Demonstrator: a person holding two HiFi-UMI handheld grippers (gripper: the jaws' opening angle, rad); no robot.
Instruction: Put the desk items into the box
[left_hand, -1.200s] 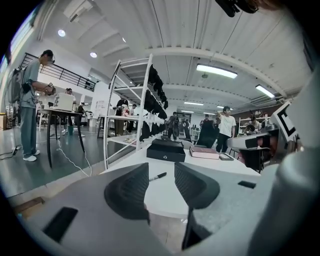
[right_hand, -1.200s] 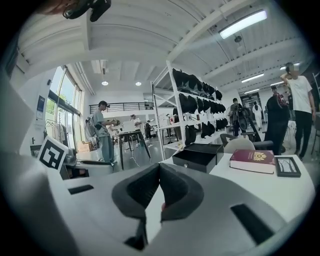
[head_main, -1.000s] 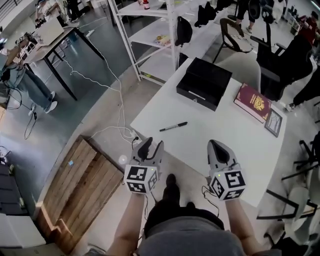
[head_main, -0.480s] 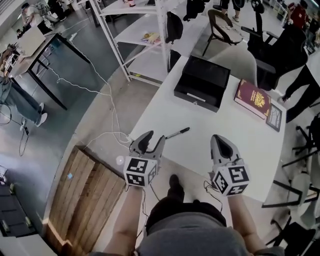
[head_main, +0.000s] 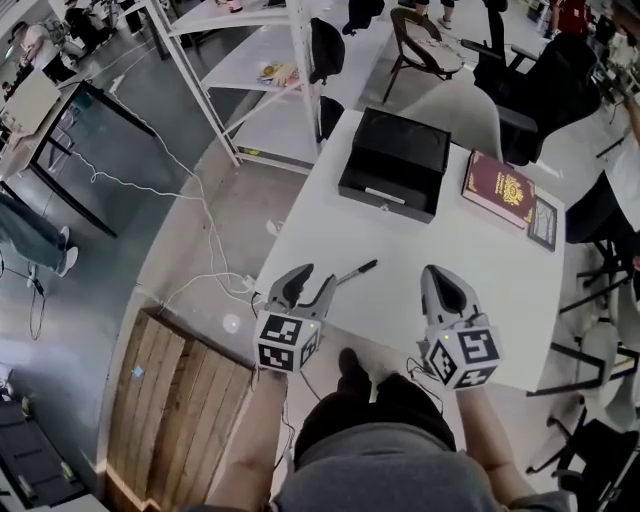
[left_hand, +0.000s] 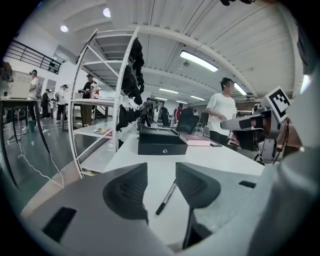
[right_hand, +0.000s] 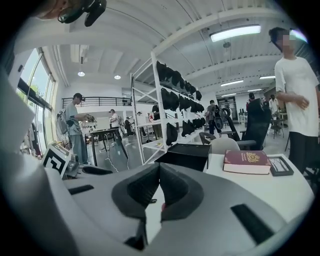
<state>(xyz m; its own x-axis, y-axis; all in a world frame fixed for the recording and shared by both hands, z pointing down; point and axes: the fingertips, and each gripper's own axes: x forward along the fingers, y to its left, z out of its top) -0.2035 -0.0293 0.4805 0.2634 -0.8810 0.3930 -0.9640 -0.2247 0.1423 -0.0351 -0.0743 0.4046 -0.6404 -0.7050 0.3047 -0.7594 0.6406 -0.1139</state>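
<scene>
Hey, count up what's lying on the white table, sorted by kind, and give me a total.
black box: 1
pen: 1
red book: 1
small dark frame: 1
Total: 4

The white bench carries 4 things: a black box, a maroon book, possibly a small framed picture, and a black pen.

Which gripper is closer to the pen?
Left. The left gripper, its jaws just opening with nothing between them, is right behind the pen; the right gripper is farther off, to the pen's right.
</scene>
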